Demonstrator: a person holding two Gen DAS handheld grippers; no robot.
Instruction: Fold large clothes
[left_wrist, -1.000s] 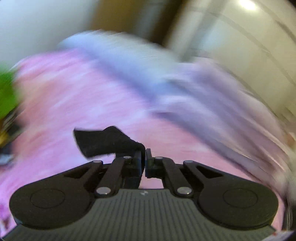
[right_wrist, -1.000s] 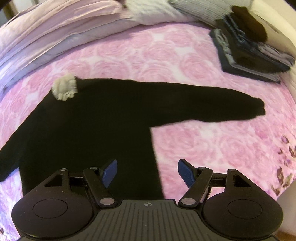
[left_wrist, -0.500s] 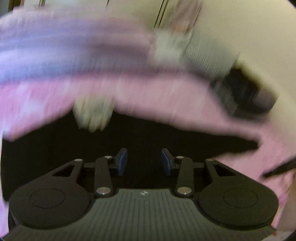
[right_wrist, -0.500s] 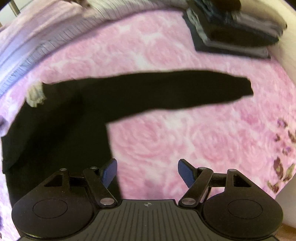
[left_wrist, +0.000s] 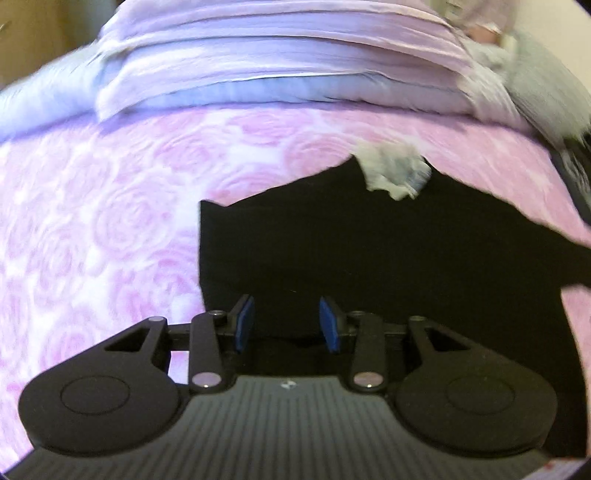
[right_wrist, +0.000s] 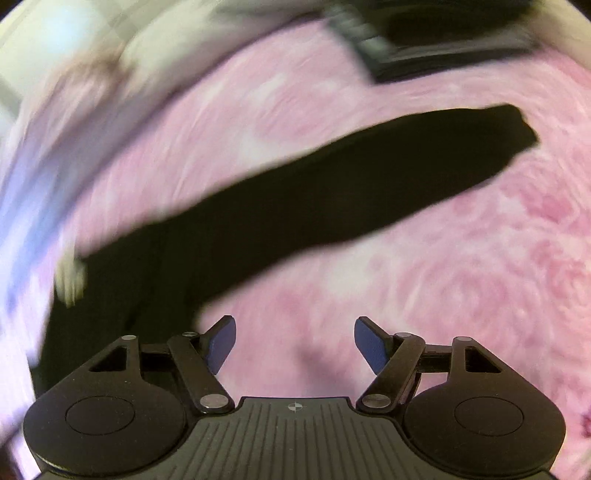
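Note:
A black long-sleeved garment (left_wrist: 369, 251) with a fluffy white collar (left_wrist: 395, 173) lies flat on a pink rose-patterned bedspread (left_wrist: 92, 221). My left gripper (left_wrist: 286, 301) hangs over the garment's left part, jaws partly apart, with only the cloth lying below them. In the right wrist view one sleeve (right_wrist: 351, 184) stretches up to the right, and the collar (right_wrist: 70, 280) is a blur at the left. My right gripper (right_wrist: 295, 321) is over bare bedspread (right_wrist: 406, 295) just below the sleeve. Its wide jaws are closing with nothing between them.
Folded lilac and blue bedding (left_wrist: 277, 62) is piled along the far side of the bed, with a grey knit item (left_wrist: 535, 85) to its right. A stack of dark folded clothes (right_wrist: 443, 44) sits beyond the sleeve's end.
My left gripper, shut on a black piece of cloth a second ago, has let go and swung over the garment's body. The right gripper has moved right and lower, toward the sleeve.

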